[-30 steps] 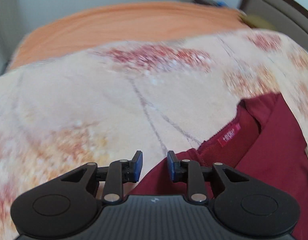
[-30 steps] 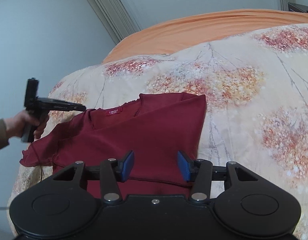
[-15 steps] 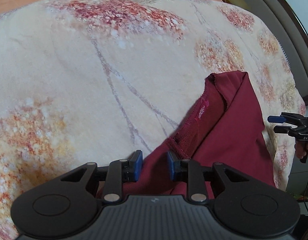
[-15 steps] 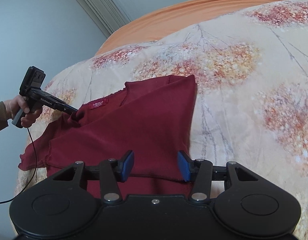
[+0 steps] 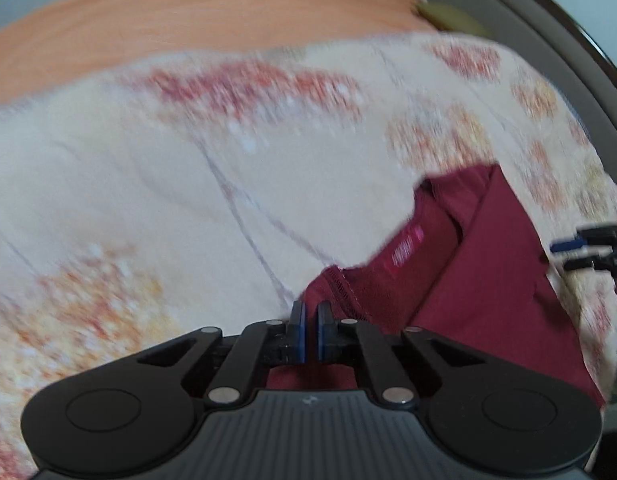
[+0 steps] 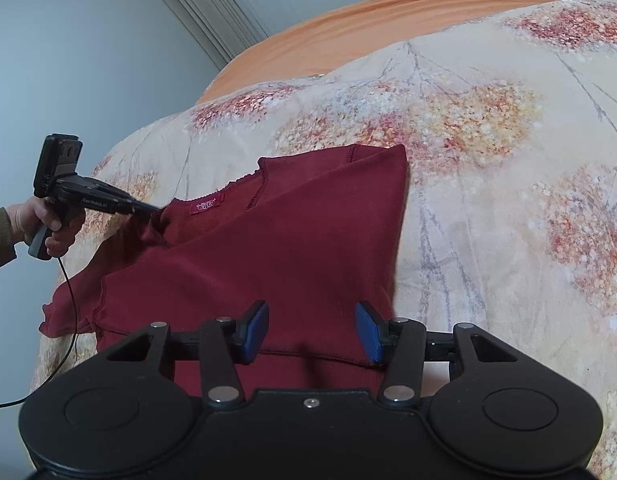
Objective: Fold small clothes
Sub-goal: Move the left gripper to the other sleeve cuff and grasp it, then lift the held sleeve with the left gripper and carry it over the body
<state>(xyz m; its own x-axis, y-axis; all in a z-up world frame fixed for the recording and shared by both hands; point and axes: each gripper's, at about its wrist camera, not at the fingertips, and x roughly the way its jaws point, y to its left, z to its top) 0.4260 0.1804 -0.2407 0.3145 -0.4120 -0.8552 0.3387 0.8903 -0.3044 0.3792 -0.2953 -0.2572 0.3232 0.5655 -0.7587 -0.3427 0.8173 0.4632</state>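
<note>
1. The bed (image 6: 508,80) has a flowery quilt (image 6: 488,208) on top, and your dark red top (image 6: 292,248) lies flat on it, near the quilt's edge. The right shoulder side is already folded in over the middle. The left sleeve (image 6: 68,308) still sticks out.
2. You are at the grab step of the next fold, I think. The neck label (image 6: 206,205) faces up, so the collar is easy to find.
3. Your left hand-held gripper (image 5: 310,332) has just been closing, and its blue pads are now nearly together. In the right wrist view its tip pokes into the cloth by the collar, so it looks pinched on the top's left shoulder. The left wrist view is blurry, so the pinch itself is hard to see.
4. Your right hand-held gripper (image 6: 312,332) hangs over the bottom hem (image 6: 320,356) with its jaws apart. Nothing is in them.
5. Next, you likely need to pinch the hem too. Then lift both spots together and bring the left side over the middle.
</note>
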